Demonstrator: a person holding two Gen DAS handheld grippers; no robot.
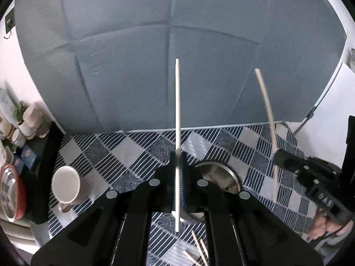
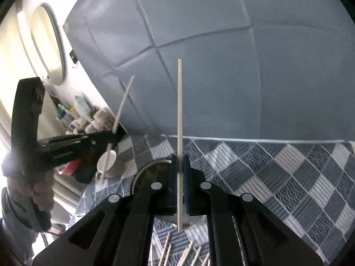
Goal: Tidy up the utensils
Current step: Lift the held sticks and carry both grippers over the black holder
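Observation:
My left gripper (image 1: 177,155) is shut on a pale wooden chopstick (image 1: 177,110) held upright above the checked tablecloth. My right gripper (image 2: 180,157) is shut on a second chopstick (image 2: 180,110), also upright. Each gripper shows in the other's view: the right one (image 1: 277,155) at the right with its chopstick (image 1: 267,102), the left one (image 2: 115,134) at the left with its chopstick (image 2: 123,104). A round metal container (image 1: 224,173) sits just beyond the left fingers; it also shows in the right wrist view (image 2: 150,166). Several loose chopsticks (image 2: 186,255) lie on the cloth below.
A white mug (image 1: 66,186) stands on the cloth at the left, also seen in the right wrist view (image 2: 108,161). A red-rimmed bowl (image 1: 11,192) and stacked cups (image 1: 33,119) sit on a side shelf. A grey padded wall (image 1: 166,66) rises behind the table.

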